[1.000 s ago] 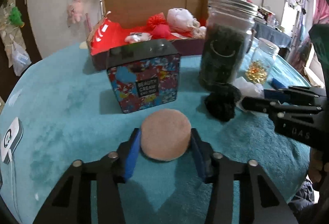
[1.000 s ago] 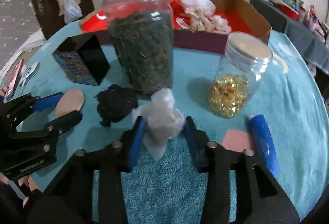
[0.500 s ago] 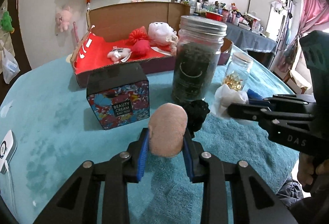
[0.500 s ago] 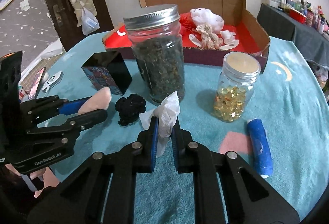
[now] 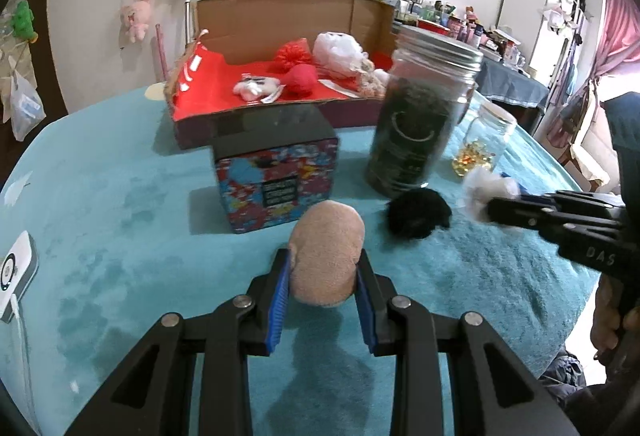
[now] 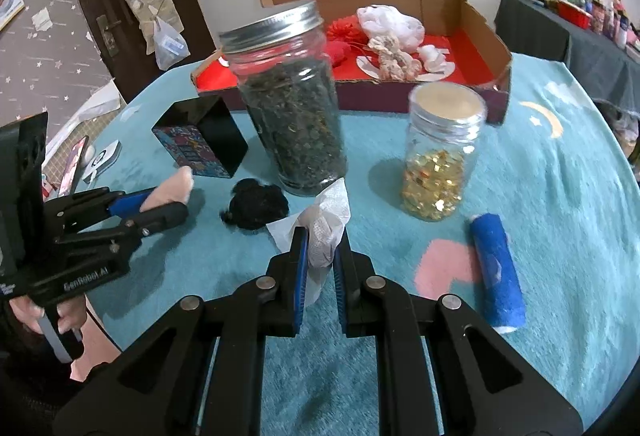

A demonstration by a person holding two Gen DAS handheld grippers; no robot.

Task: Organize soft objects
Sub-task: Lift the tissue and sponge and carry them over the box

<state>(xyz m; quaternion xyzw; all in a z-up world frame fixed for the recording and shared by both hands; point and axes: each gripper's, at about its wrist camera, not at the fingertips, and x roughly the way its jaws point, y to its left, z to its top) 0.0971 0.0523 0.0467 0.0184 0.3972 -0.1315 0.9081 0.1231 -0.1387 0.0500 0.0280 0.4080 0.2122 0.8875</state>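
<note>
both grippers are loaded right now. the left gripper (image 5: 322, 278) has its jaws pinching a round pinkish-tan plush pad (image 5: 326, 254), squeezed in at the sides so it bulges up between the blue pads, and it looks lifted just off the teal fuzzy cloth covering the counter (image 5: 120, 220). the right gripper (image 6: 320, 258) has its jaws pressed nearly together on a crumpled white tissue-like wad (image 6: 326, 224), most of which sticks up past the tips.

both things look super light and squishy, so weight isn't an issue, slipping is. the plush pad is thick enough that a grip across its middle holds fine. the white wad is thin and floppy, so i'd grab it at the bunched core, not a loose corner, or it could slide out or tear.

still sitting on the counter: a fluffy black pom-pom-like clump (image 6: 256, 206) just in front of the tall glass jar of dark dried leaves (image 6: 292, 104), and a blue rolled cloth (image 6: 496, 272) off beside the small glass jar of golden capsules (image 6: 438, 152). the open cardboard box with red lining (image 5: 280, 92) at the back already holds red and white soft bits, so my guess is that's where these go. watch the jars and the patterned black-lidded tin (image 5: 276, 176) on the way over.
</note>
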